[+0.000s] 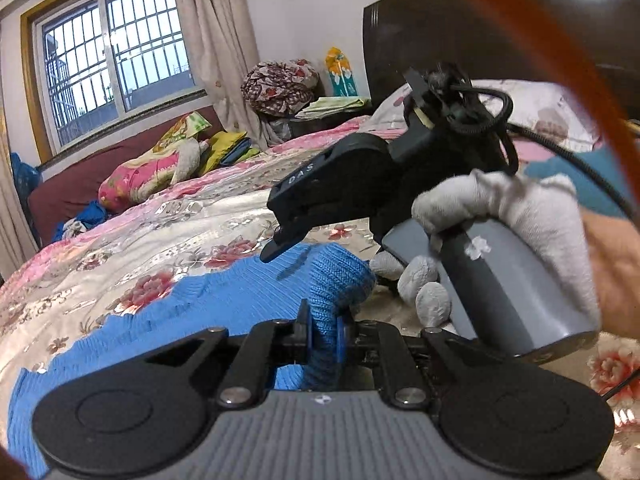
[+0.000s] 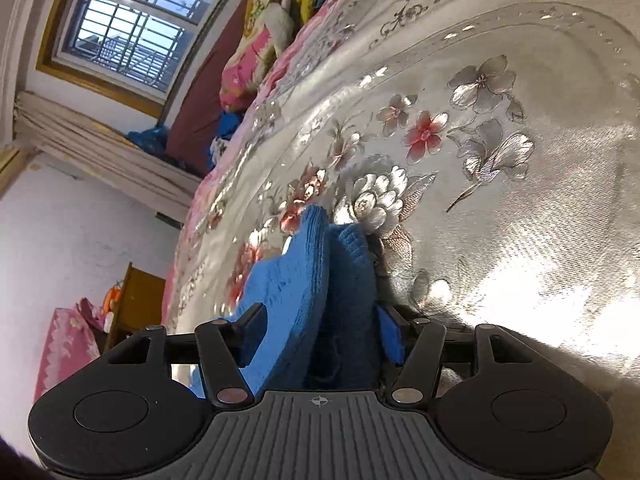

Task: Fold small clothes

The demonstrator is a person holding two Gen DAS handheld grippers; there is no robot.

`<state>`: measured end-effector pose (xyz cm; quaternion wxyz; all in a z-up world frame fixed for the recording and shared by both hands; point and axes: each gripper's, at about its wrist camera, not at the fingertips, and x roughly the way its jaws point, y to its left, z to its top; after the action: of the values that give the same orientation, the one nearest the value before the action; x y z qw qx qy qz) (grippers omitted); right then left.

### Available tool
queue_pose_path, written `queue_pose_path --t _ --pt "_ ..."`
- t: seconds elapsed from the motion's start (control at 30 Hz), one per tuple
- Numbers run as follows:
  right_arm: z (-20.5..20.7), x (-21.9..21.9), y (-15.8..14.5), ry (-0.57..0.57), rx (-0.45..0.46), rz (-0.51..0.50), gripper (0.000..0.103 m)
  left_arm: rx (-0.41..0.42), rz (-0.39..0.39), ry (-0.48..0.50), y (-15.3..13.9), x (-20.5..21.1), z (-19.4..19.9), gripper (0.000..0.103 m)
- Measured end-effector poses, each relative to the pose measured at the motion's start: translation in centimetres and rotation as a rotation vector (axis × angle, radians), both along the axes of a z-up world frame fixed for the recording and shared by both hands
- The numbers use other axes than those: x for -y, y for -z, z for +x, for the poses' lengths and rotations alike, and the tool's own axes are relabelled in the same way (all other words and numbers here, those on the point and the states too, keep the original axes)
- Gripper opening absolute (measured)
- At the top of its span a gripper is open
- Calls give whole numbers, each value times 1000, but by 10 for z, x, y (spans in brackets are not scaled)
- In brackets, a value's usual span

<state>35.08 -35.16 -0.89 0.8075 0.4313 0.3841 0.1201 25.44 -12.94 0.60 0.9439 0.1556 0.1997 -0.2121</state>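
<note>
My left hand-held gripper (image 1: 323,330) was clamped on the blue sweater (image 1: 168,320) lying on the bed (image 1: 168,236). Right hand-held gripper (image 2: 320,334) stood spread around a bunched fold at six o'clock. Next, I judged: close right, lift together.

The knit garment (image 1: 168,320) lies on the bed (image 1: 192,220), near the left gripper (image 1: 323,334). The right gripper (image 1: 280,248) is just behind it, to the right. Pillows (image 1: 160,164) lie far left, under the window (image 1: 116,48).

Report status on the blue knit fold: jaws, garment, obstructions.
Left gripper shut on blue knit garment. Right gripper jaws wider, knit bunched between; grip unclear. Garment on floral bedspread. Nothing in the way.
</note>
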Motion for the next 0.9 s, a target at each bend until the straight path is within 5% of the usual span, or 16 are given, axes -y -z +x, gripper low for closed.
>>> queue_pose_path --t 0.13,0.27,0.6,0.9 --pt "3 0 1 27 -7 27 57 -1 -16 0 -2 -4 2 19" --pt "5 -4 5 34 -44 -10 21 -5 -26 1 -2 -7 0 18" --pt "-6 -15 -29 55 17 -42 14 -32 -152 -18 -17 -35 -5 18" --pt "-4 -80 -83 -22 115 -99 13 -41 -314 -110 -35 -104 -15 18"
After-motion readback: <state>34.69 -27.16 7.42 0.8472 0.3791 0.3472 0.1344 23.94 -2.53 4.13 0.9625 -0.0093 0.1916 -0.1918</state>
